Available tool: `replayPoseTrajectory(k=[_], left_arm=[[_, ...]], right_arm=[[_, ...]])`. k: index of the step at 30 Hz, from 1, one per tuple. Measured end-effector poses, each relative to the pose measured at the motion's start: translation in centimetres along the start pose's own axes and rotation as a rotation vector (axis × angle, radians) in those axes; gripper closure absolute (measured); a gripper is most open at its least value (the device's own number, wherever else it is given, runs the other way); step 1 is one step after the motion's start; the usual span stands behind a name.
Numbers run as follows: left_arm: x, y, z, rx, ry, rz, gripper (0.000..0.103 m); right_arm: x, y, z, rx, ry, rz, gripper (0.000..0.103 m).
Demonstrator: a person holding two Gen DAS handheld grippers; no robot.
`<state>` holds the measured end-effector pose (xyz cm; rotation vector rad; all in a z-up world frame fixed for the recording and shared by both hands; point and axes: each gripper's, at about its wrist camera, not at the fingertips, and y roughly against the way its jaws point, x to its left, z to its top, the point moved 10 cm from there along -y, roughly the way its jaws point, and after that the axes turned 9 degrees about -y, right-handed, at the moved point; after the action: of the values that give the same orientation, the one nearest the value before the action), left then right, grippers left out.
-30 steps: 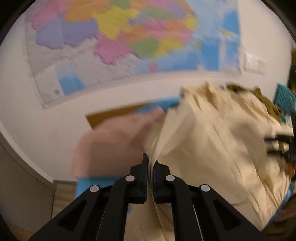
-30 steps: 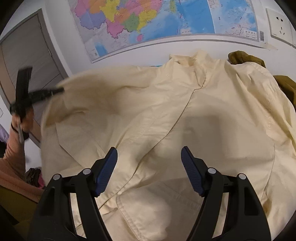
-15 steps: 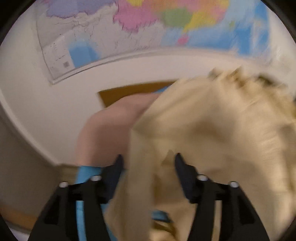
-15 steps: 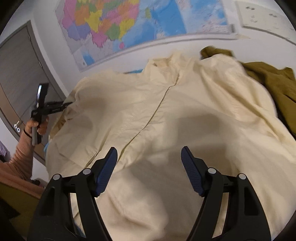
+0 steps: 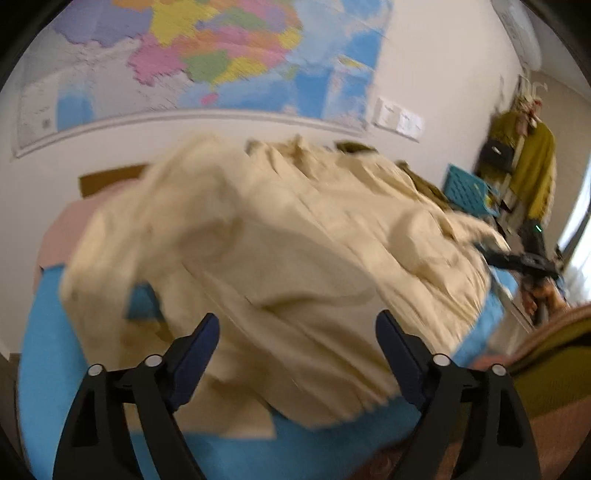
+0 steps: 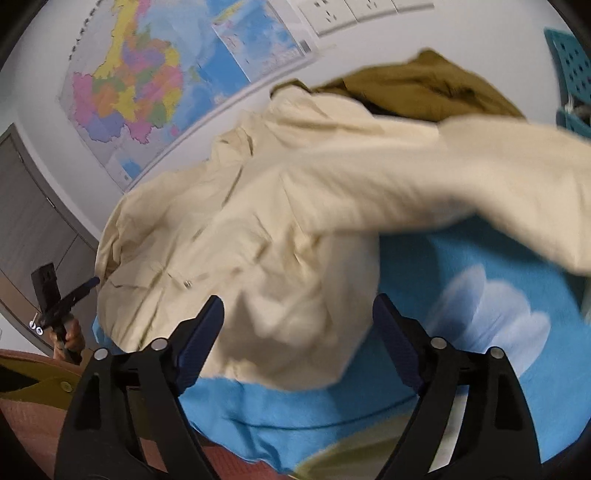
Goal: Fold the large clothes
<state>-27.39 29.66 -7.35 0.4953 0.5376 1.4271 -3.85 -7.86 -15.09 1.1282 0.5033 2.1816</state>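
Observation:
A large cream shirt (image 5: 295, 236) lies rumpled on a blue sheet (image 5: 48, 332), blurred by motion. My left gripper (image 5: 297, 325) is just above the shirt's near edge. Its jaws are opening wide and the pads do not press the cloth. In the right wrist view the shirt (image 6: 258, 221) is bunched, with one sleeve (image 6: 480, 192) flung out to the right. My right gripper (image 6: 295, 310) hovers over the shirt's near bulge, its jaws also opening, with nothing gripped. Each gripper shows in the other's view: the right gripper (image 5: 517, 258) and the left gripper (image 6: 70, 299).
An olive garment (image 6: 424, 85) lies behind the shirt by the wall. A map (image 5: 184, 62) and wall sockets (image 6: 343, 14) are on the wall. A teal basket (image 5: 465, 188) and hanging clothes (image 5: 532, 166) stand at the right. Pink cloth (image 5: 62, 229) lies at the left.
The left gripper was shut on the shirt's edge; it has opened and let go. The shirt, held up and spread before, has dropped crumpled onto the blue sheet. Both grippers moved down.

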Motion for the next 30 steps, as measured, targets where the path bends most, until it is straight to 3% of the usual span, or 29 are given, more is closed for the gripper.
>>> replayPoseTrajectory(k=[4, 6, 7, 8, 10, 11, 12, 14, 15, 16, 18, 20, 22, 23, 25, 27, 30], left_arm=[[-1.8, -2.2, -2.6, 0.091, -0.025, -0.047, 0.009], [-2.5, -3.6, -3.3, 0.121, -0.026, -0.054, 0.009], [-2.7, -4.4, -3.3, 0.129, -0.018, -0.050, 0.013], [-2.8, -4.6, -3.2, 0.129, -0.017, -0.023, 0.031], [-2.6, -4.2, -2.5, 0.117, 0.002, 0.001, 0.061], [-2.5, -3.2, -1.5, 0.089, 0.032, -0.017, 0.069], [-2.5, -2.1, -0.6, 0.053, 0.049, -0.036, 0.071], [-3.0, 0.2, 0.9, -0.009, 0.041, -0.067, 0.070], [-3.3, 0.8, 1.1, -0.019, 0.020, -0.066, 0.068], [-3.5, 1.0, 1.2, -0.019, -0.011, -0.052, 0.060], [-3.2, 0.6, 0.8, 0.010, -0.068, 0.022, 0.043], [-2.2, 0.7, 1.0, 0.014, -0.085, 0.080, 0.038], [-1.4, 1.8, 2.5, -0.038, -0.086, 0.095, 0.033], [-0.9, 2.2, 3.3, -0.054, -0.109, 0.134, 0.025], [-0.3, 2.3, 5.1, -0.070, -0.181, 0.228, 0.021], [-0.1, 1.5, 7.2, -0.068, -0.248, 0.283, 0.021], [0.9, -1.0, 10.6, -0.059, -0.298, 0.341, 0.021]], right_arm=[[0.5, -2.3, -0.7, 0.034, -0.014, 0.089, 0.022], [1.6, -2.7, -1.1, 0.072, -0.050, 0.192, 0.070], [1.9, -2.4, -1.0, 0.072, -0.061, 0.211, 0.075], [2.5, -1.6, -0.7, 0.059, -0.060, 0.237, 0.082], [4.1, 1.4, 0.4, -0.001, -0.051, 0.303, 0.085], [4.9, 3.3, 1.0, -0.043, -0.033, 0.318, 0.087], [5.3, 5.1, 1.5, -0.083, -0.017, 0.319, 0.088], [5.1, 6.9, 1.7, -0.121, -0.008, 0.285, 0.088], [4.2, 6.8, 1.4, -0.108, 0.003, 0.220, 0.088], [3.3, 6.2, 0.9, -0.075, 0.012, 0.156, 0.086], [0.1, 3.9, -0.7, 0.032, 0.001, -0.037, 0.066], [-1.4, 3.5, -0.9, 0.053, -0.001, -0.134, 0.060], [-0.5, 5.2, 0.8, -0.023, 0.024, -0.144, 0.054], [0.5, 6.3, 1.9, -0.075, 0.055, -0.148, 0.045], [4.3, 7.6, 4.0, -0.158, 0.162, -0.100, 0.042], [7.8, 6.3, 5.5, -0.166, 0.223, -0.024, 0.035], [12.9, 1.1, 6.4, -0.088, 0.324, 0.061, 0.033]])
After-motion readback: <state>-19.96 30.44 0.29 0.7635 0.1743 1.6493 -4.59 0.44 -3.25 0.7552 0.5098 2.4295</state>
